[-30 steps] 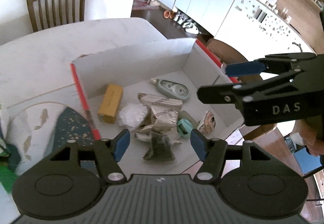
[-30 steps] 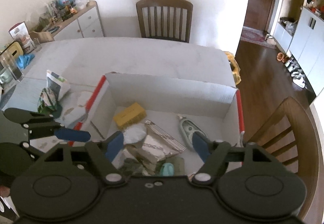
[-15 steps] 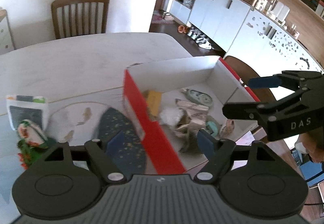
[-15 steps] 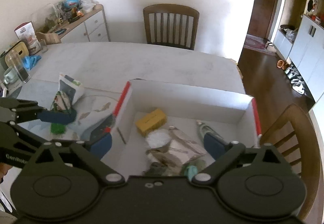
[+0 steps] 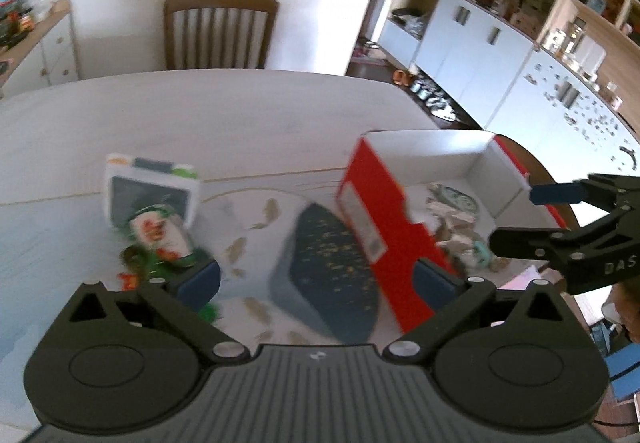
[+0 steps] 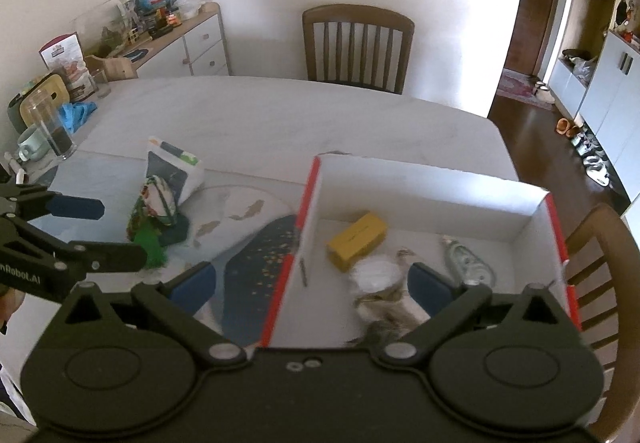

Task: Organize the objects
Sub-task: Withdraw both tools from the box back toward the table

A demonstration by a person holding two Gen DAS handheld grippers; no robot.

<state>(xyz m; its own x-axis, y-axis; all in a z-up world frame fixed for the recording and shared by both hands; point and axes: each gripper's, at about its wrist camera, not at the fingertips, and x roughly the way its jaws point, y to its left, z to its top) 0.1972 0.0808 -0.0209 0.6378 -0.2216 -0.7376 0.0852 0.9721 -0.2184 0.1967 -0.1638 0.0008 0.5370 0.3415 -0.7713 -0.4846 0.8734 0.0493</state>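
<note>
A red-and-white cardboard box (image 6: 420, 179) (image 5: 376, 211) holds a yellow carton (image 6: 358, 241), a white round wad (image 6: 376, 275), foil packets (image 6: 384, 311) and a tape dispenser (image 6: 468, 263). Left of it, on a dark speckled mat (image 6: 256, 267) (image 5: 328, 263), lie a white pouch (image 6: 172, 167) (image 5: 148, 191) and a green snack packet (image 6: 154, 211) (image 5: 156, 231). My left gripper (image 5: 316, 283) (image 6: 100, 233) hovers over the mat, jaws opening, gripping nothing. My right gripper (image 6: 312, 287) (image 5: 518, 219) hangs above the box's left wall, jaws also opening and holding nothing.
The white table (image 6: 280, 115) carries a glass (image 6: 52, 123) and a mug (image 6: 30, 145) at its far left. One wooden chair (image 6: 356, 43) stands behind it, another (image 6: 596, 263) at the box's right. A cluttered sideboard (image 6: 176, 31) lines the left wall.
Both grippers have moved left, the left one from above the box's contents to over the mat. Both pairs of jaws have spread wider. The pouch and snack packet have come into the left wrist view.
</note>
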